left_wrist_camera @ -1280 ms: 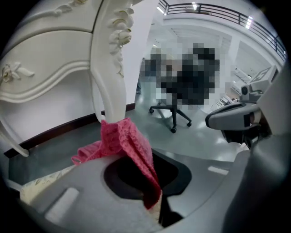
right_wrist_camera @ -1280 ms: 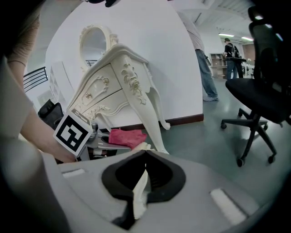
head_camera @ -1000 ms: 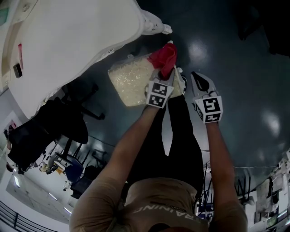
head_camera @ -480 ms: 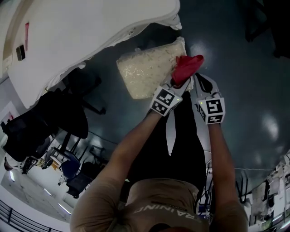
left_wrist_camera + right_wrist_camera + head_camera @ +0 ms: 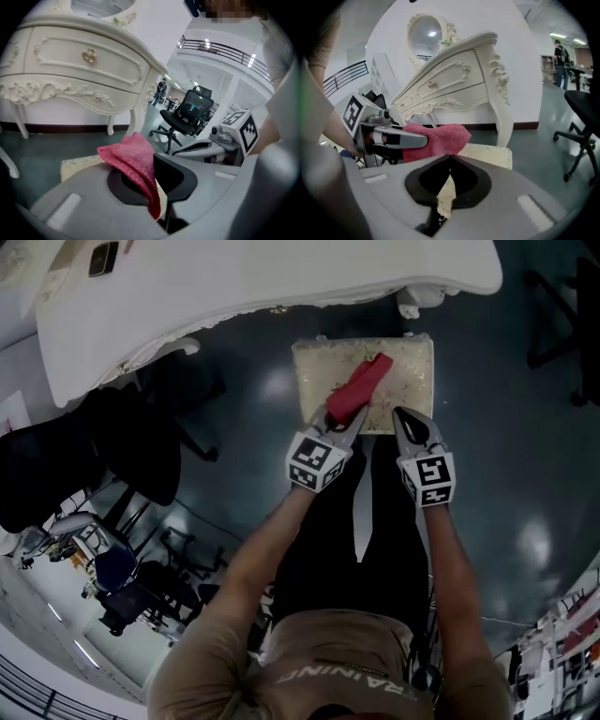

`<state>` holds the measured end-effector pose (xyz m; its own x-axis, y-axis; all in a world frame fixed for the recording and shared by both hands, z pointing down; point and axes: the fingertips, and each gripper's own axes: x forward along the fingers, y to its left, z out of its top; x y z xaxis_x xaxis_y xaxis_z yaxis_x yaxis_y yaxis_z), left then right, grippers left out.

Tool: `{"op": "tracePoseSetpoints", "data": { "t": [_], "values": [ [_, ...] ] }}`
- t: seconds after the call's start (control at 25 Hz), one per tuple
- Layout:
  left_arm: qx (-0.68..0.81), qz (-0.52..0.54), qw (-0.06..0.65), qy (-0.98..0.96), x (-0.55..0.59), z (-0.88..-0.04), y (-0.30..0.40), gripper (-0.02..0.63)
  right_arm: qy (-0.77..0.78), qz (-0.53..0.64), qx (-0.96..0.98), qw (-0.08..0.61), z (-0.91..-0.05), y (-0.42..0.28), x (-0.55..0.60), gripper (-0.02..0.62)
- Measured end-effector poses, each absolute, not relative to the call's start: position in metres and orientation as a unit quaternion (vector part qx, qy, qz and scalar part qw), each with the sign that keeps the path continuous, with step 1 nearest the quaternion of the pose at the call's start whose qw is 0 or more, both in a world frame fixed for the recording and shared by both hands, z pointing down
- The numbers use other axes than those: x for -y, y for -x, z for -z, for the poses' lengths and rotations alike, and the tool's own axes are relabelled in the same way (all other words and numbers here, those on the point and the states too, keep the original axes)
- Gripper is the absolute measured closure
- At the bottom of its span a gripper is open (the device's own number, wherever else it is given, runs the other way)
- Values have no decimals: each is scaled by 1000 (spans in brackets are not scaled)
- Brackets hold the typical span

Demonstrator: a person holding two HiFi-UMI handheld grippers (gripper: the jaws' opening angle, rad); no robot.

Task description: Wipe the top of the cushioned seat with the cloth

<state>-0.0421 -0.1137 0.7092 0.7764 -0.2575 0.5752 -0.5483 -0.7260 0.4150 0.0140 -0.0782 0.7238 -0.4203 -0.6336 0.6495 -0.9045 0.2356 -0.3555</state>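
Note:
The cushioned seat [image 5: 403,367] is a cream square stool just beyond both grippers. A red cloth [image 5: 359,390] lies across the middle of its top, with my left gripper [image 5: 330,414] shut on the near end. In the left gripper view the cloth [image 5: 133,157] is pinched between the jaws of the left gripper [image 5: 158,187], above the cushion [image 5: 77,164]. My right gripper [image 5: 401,416] hovers at the seat's near edge, to the right of the cloth. Its jaws [image 5: 449,159] meet with nothing between them, and the cloth [image 5: 440,138] and cushion [image 5: 487,154] lie ahead.
A white ornate dressing table [image 5: 234,287] stands just behind the seat, its curved leg [image 5: 504,108] close to the cushion. A black office chair [image 5: 141,446] is at the left and another [image 5: 583,117] at the right. The floor is dark and glossy.
The view has swung so the seat sits straight ahead. My left gripper has carried the cloth from the seat's right edge onto the middle of its top. The right gripper stays alongside.

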Motion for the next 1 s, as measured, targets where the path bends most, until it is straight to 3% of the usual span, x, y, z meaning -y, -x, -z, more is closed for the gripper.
{"op": "tracePoseSetpoints", "data": {
  "t": [0.48,1.0],
  "values": [
    [397,-228,315,-831,159,-724,222,568,-444,-345,796,223,-723,81,86,594],
    [391,-297,314,-813,145,-799,253,568,-447,-361,789,220,-747,126,95,594]
  ]
}}
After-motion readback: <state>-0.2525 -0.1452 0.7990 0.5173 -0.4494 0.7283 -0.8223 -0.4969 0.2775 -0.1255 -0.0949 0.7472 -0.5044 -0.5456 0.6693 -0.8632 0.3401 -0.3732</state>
